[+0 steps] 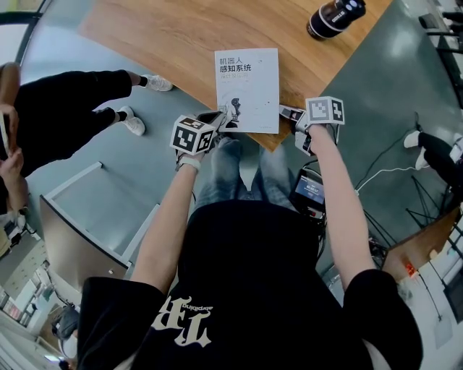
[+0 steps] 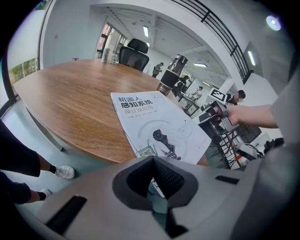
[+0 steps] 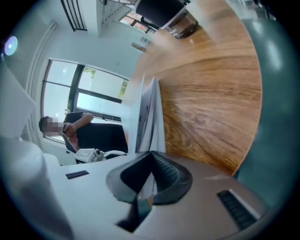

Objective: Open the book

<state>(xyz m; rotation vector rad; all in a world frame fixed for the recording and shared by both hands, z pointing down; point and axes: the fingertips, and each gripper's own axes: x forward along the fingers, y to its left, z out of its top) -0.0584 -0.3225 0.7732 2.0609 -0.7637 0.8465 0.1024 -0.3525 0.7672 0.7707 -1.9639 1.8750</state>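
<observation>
Head view: book (image 1: 247, 90) is seen flat at near edge of table (image 1: 145, 29), left gripper (image 1: 219, 119) clamped on its near-left corner & right gripper (image 1: 289, 113) on its right edge; light, bendy paperback, prob. best lifted by cover only.

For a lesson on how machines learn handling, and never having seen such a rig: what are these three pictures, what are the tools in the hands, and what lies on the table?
No robot here: a person holds a gripper in each hand, each with two fingers and a marker cube. The head view comes from a camera on the person's head, looking down; the two gripper views come from cameras riding on the grippers. On the wooden table lie a white book at the near edge and a dark bottle farther off. The left gripper pinches the book's near left corner; the right gripper pinches its right edge.
</observation>
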